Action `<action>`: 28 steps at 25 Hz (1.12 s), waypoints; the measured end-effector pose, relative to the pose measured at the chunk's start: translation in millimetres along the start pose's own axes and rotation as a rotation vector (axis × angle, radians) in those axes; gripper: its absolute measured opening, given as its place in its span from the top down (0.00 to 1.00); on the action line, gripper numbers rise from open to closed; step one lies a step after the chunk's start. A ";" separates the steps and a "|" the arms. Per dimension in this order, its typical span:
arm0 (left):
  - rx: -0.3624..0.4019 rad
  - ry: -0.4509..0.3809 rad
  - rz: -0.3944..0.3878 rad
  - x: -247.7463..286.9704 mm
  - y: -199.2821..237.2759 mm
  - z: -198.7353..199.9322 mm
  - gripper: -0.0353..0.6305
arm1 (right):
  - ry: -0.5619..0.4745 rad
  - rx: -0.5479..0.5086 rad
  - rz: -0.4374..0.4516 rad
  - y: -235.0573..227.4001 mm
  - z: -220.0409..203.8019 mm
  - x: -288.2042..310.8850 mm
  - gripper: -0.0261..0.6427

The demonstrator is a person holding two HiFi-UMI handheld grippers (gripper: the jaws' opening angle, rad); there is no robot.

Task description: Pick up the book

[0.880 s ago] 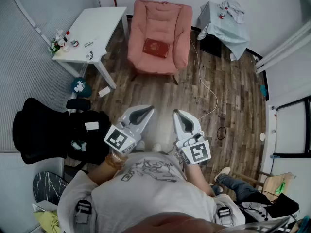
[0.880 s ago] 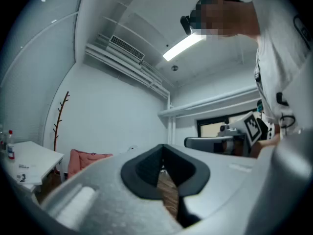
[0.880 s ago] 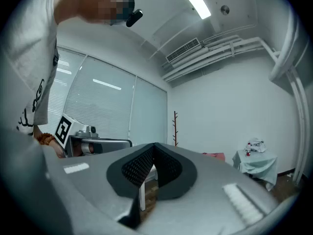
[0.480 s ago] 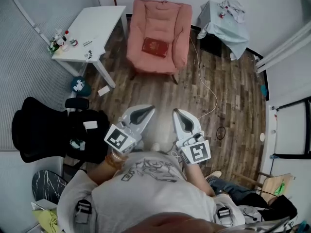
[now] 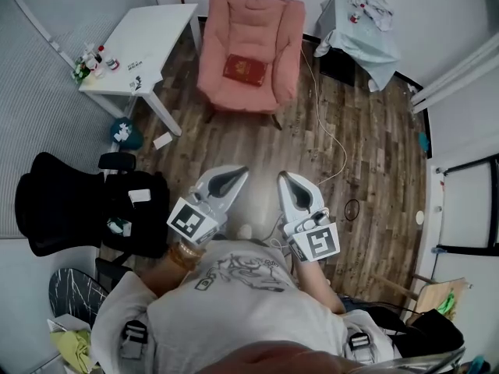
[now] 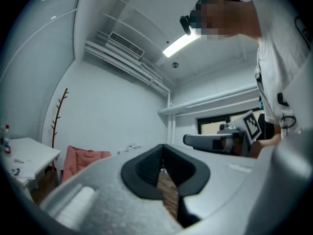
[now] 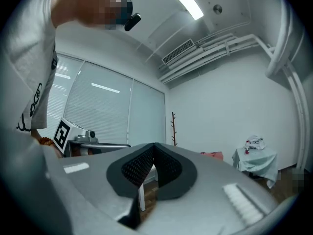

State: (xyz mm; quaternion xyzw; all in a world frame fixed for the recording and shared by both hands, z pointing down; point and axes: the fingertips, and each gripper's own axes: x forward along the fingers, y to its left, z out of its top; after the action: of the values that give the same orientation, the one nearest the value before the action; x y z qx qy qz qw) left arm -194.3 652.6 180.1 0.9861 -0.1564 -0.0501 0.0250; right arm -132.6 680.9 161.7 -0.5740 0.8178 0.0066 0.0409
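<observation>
Both grippers are held level at the person's waist, left gripper (image 5: pixel 227 180) and right gripper (image 5: pixel 290 184) with jaws closed and empty. The red book (image 5: pixel 244 70) lies well ahead of the fingertips on the pink armchair (image 5: pixel 251 22).

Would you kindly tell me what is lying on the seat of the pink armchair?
A red book lies flat on the seat of the pink armchair; nothing else shows there. The cushion under the book is covered and cannot be seen.
</observation>
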 end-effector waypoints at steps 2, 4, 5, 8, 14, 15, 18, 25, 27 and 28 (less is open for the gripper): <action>-0.004 0.001 0.003 6.1 -1.8 -1.5 0.94 | 0.007 -0.009 0.001 -6.2 -1.1 -3.5 0.95; -0.007 0.001 0.007 9.7 -2.7 -2.7 0.94 | 0.015 -0.013 0.002 -10.4 -3.5 -5.4 0.95; -0.011 0.003 0.009 10.9 -2.4 -3.8 0.94 | 0.022 -0.013 0.004 -12.0 -5.7 -5.5 0.95; -0.017 0.009 0.018 15.0 3.8 -8.1 0.94 | 0.034 -0.011 0.014 -16.8 -12.4 -0.5 0.95; -0.022 0.009 0.046 24.1 38.1 -12.7 0.94 | 0.024 0.000 0.037 -27.6 -17.6 34.7 0.95; -0.025 0.008 0.049 25.6 46.3 -13.5 0.94 | 0.025 0.004 0.033 -30.2 -19.4 42.6 0.95; -0.027 0.002 0.062 28.3 78.0 -14.2 0.94 | 0.044 0.008 0.033 -35.1 -27.2 73.6 0.95; -0.032 -0.017 0.088 33.9 176.2 -4.6 0.94 | 0.070 -0.034 0.068 -44.5 -34.5 170.4 0.95; -0.028 -0.020 0.088 35.1 203.7 0.8 0.94 | 0.039 -0.024 0.085 -42.1 -26.2 202.0 0.95; -0.024 -0.022 0.088 34.9 217.3 3.7 0.94 | 0.026 -0.024 0.099 -39.3 -23.4 217.3 0.95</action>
State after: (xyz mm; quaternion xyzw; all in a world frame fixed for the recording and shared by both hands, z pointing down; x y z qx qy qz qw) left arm -228.2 435.2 187.3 0.9773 -0.1994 -0.0618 0.0374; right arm -170.4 462.3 170.3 -0.5333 0.8455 0.0109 0.0231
